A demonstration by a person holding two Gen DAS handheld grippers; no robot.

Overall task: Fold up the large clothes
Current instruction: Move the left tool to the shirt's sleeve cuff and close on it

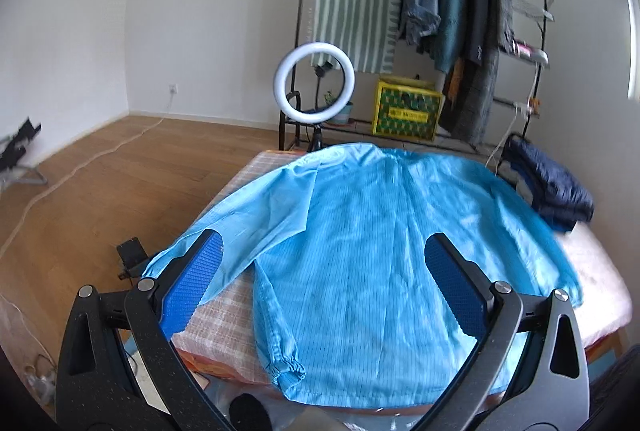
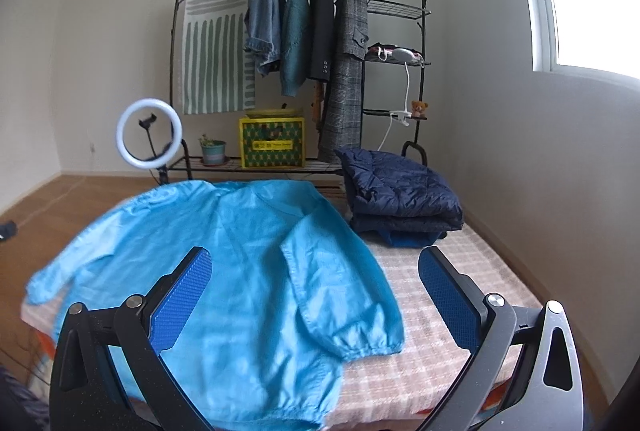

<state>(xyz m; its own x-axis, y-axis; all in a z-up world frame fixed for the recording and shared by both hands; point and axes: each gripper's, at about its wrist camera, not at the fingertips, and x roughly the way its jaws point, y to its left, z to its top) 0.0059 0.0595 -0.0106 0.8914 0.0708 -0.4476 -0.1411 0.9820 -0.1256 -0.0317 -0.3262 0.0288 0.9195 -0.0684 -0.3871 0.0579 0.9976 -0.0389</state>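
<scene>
Checked bed cover [image 2: 460, 271] under spread blue garment [image 2: 240, 251], both claws agape.

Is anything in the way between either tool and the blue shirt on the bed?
Nothing visible. Both the left tool and right tool hang open right over the blue shirt. The folded navy jacket lies apart, at the bed's far right corner.

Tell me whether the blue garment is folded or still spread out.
Mostly spread: the blue garment lies flat across the bed, with only one sleeve laid inward over its body.
</scene>
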